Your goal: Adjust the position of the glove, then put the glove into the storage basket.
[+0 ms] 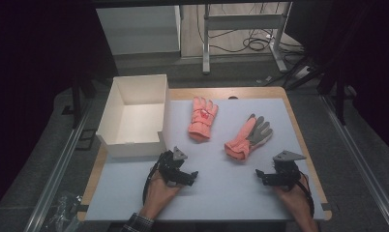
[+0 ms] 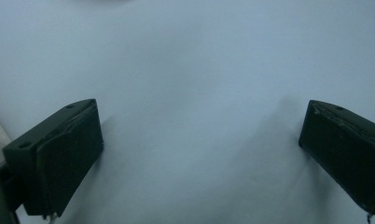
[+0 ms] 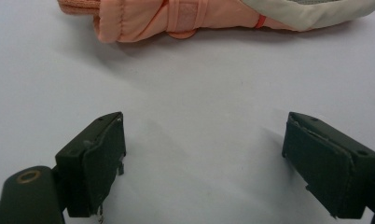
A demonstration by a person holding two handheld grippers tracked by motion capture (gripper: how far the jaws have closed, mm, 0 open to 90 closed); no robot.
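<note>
While the pale table sheet (image 1: 221, 193) and the open white box (image 1: 134, 116) at its far left take up most of the scene, the work turns on two pink gloves: one (image 1: 202, 118) lies mid-table, cuff toward the person, and the grey-palmed glove (image 1: 248, 137) slants from near cuff to far-right fingers. It lies just ahead and left of the right gripper (image 1: 258, 174) (the nearer one), broadside across its view. Both grippers rest low, hand-held; the left gripper (image 1: 194, 175) and right alike gape wide, empty.
</note>
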